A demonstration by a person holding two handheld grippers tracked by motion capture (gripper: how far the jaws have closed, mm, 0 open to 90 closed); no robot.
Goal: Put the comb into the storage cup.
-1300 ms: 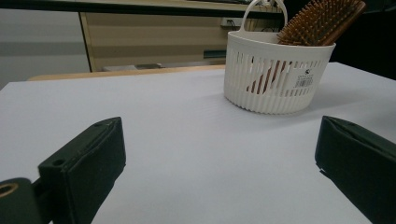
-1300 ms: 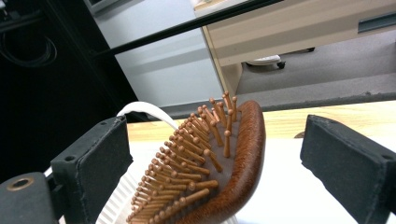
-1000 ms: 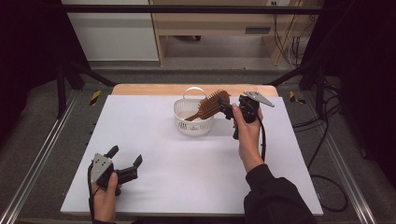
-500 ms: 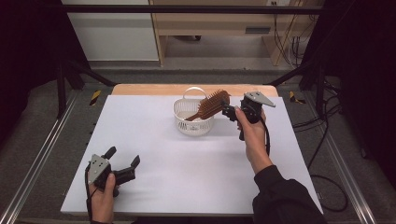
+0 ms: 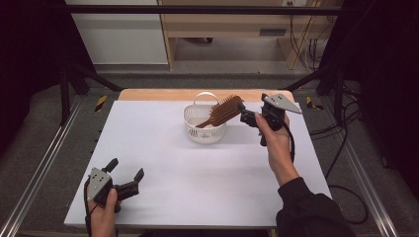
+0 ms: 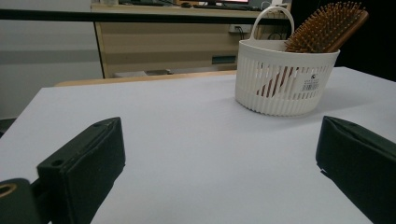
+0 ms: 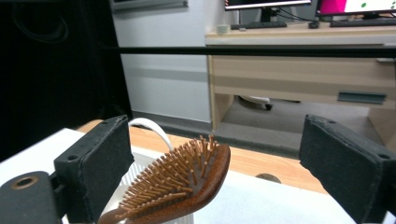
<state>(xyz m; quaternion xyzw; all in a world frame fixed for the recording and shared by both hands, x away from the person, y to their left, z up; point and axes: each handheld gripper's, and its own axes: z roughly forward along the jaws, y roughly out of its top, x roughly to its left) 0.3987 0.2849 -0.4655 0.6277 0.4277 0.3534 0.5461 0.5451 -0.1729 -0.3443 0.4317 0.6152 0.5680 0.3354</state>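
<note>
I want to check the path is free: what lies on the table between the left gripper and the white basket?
Nothing: in the left gripper view, only bare white table stretches from the open left gripper to the white basket holding the wooden hairbrush.

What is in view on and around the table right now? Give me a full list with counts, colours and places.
White slatted plastic basket with loop handle: one, white, far centre of the table.
Brown wooden paddle hairbrush: one, brown, handle down in the basket, bristled head leaning out over its right rim.
White tabletop: one, white, with a wooden strip along the far edge.
Wooden desk: one, light wood, behind the table, monitors on top.
Left tongs: one, black, open, near-left corner, held low over the table.
Right tongs: one, black, open, raised just right of the brush head.
</note>
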